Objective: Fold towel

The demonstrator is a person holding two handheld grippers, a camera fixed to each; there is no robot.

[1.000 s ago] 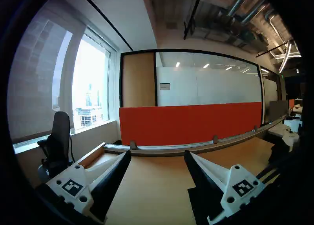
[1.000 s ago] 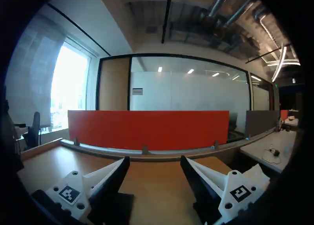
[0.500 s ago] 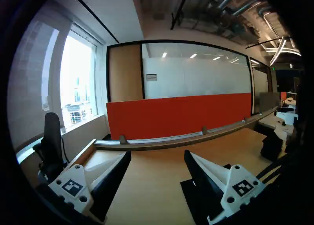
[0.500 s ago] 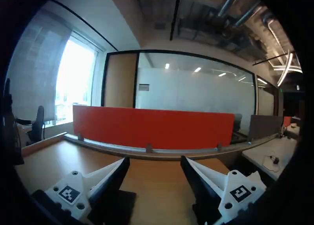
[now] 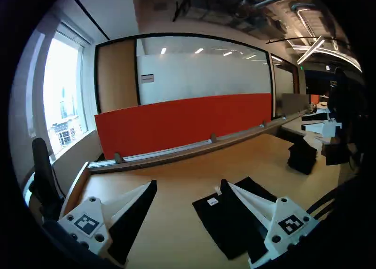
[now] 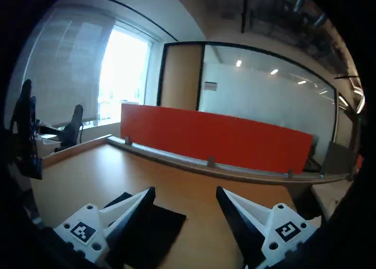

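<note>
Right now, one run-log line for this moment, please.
left gripper: open, over desk | right gripper: open | towel: flat on desk, not gripped

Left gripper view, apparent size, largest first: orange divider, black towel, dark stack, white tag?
1. orange divider
2. black towel, partly hidden
3. dark stack, farther off, so real size unsure
4. white tag

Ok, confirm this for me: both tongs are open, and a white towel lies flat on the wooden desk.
One thing is wrong: the towel is black, not white, as the left gripper view shows. The rest stands: the left tongs and right tongs are open, and the towel lies flat on the wooden desk.
</note>
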